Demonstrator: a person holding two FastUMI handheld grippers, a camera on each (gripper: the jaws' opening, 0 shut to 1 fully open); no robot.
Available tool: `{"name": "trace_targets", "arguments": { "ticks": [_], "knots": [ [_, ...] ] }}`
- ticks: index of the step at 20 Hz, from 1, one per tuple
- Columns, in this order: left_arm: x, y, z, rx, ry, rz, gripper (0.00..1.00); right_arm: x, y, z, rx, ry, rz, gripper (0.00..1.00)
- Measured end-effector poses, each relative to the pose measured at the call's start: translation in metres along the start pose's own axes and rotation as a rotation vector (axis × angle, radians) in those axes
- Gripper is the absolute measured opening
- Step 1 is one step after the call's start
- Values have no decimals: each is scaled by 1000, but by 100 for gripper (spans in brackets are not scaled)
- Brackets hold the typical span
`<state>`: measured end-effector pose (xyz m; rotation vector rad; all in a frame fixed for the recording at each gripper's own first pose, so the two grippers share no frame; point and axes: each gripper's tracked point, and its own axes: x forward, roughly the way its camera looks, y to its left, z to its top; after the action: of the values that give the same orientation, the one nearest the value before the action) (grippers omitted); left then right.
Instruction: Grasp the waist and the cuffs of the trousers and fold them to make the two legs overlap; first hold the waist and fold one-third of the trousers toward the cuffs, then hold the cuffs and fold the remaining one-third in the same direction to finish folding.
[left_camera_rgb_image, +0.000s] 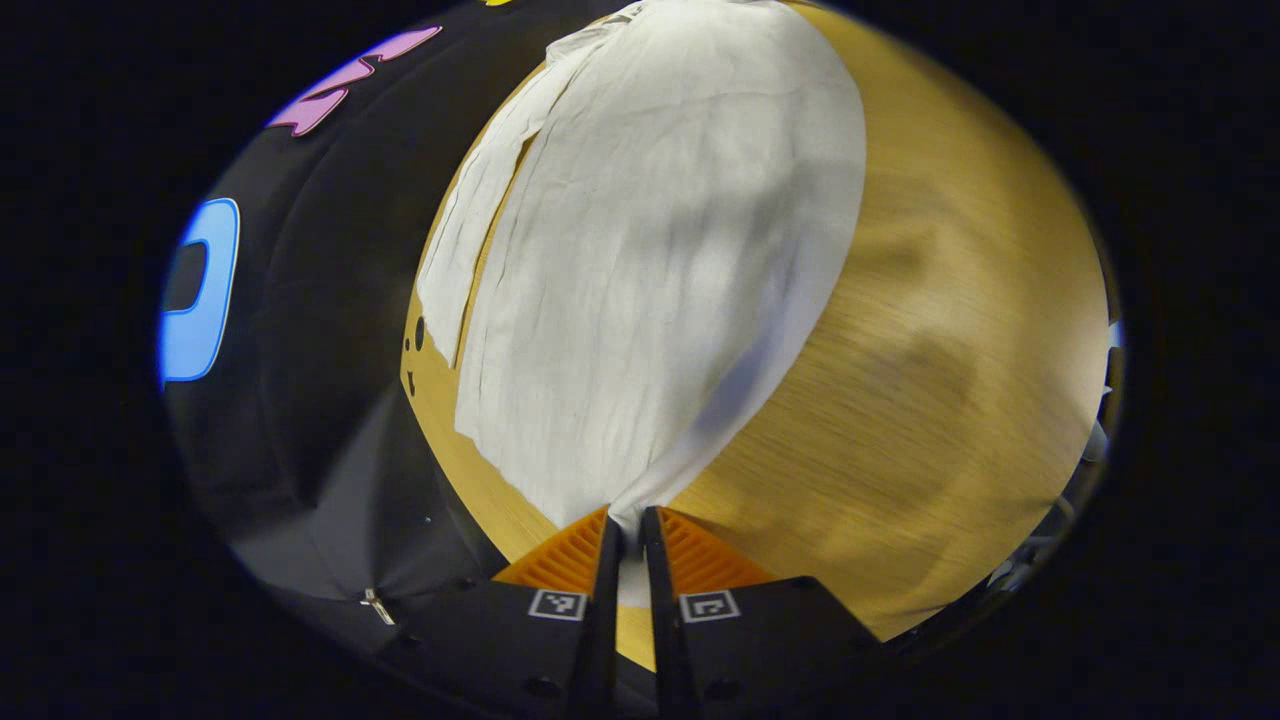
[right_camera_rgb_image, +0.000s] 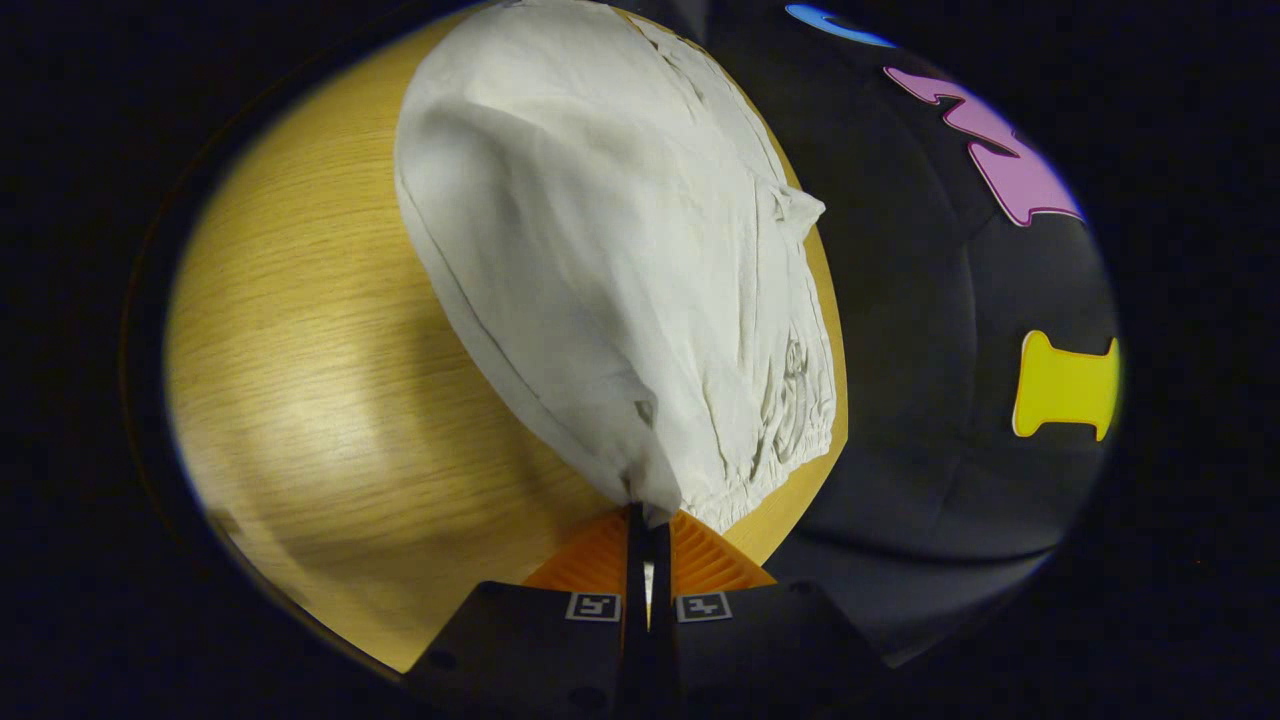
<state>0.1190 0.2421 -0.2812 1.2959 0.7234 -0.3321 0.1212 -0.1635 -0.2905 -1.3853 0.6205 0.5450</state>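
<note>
Grippers (left_camera_rgb_image: 627, 530) (right_camera_rgb_image: 648, 525), trousers (left_camera_rgb_image: 650, 250), wooden table (left_camera_rgb_image: 930, 400)

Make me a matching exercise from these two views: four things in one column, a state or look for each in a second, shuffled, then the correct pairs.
Column one:
1. left gripper
2. right gripper
3. table
4. booth wall

Column two:
A. black cloth behind the table
B. light wood grain, partly covered by the trousers
C. shut on the plain end of the white trousers
D. shut on the trousers beside the gathered elastic waist

Pairs: 1-C, 2-D, 3-B, 4-A
</note>
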Motion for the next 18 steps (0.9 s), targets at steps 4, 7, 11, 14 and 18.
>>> {"name": "trace_targets", "arguments": {
  "ticks": [4, 7, 11, 14, 18],
  "knots": [
    [-3, 0, 1, -18, 15, 24, 5, 1, -1, -1, 9, 0, 4, 5],
    [-2, 1, 1, -26, 32, 23, 5, 2, -3, -3, 36, 9, 12, 5],
    [-11, 16, -1, -86, 49, 86, 5, -1, -16, -9, 92, 36, -30, 5],
    [-25, 46, 4, -132, 30, 155, 5, -10, -28, -7, 161, 31, -82, 5],
    [-35, 93, 24, -140, -9, 235, 6, -20, -48, 1, 255, 20, -149, 5]
  ]
}}
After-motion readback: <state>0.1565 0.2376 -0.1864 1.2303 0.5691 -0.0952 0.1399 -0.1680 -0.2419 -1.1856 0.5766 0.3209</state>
